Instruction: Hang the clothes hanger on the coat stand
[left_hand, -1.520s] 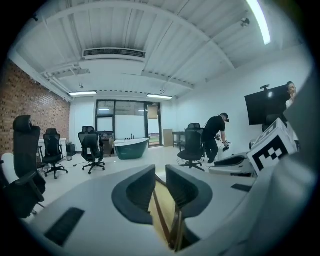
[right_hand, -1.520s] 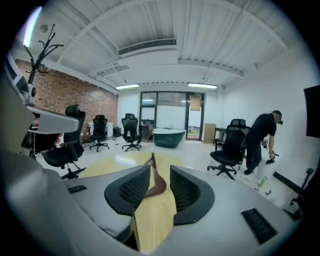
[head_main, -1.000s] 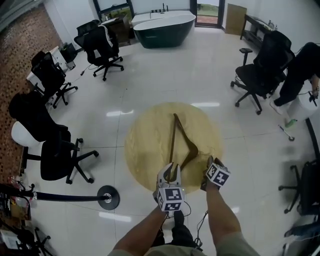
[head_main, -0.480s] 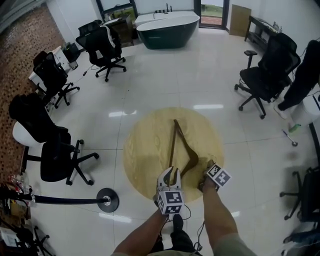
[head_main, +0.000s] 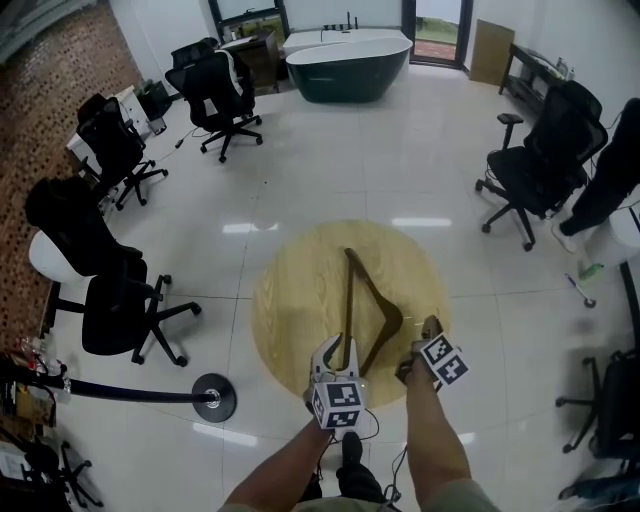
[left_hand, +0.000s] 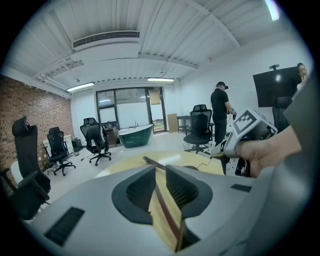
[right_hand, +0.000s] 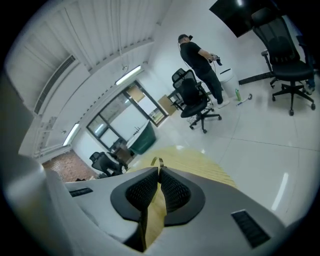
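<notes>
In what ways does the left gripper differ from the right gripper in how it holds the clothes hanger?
The left gripper grips a wooden bar of the clothes hanger; the right gripper pinches its metal hook. The left gripper's jaws keep a narrow gap around the wood; the right gripper's jaws, which have just been closing, are almost together. Both are shut on the same hanger.

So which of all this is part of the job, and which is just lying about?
Part of the job: wooden clothes hanger, round wooden table under it.
Just lying about: office chairs, dark bathtub, barrier post, a standing person. No coat stand shows.
</notes>
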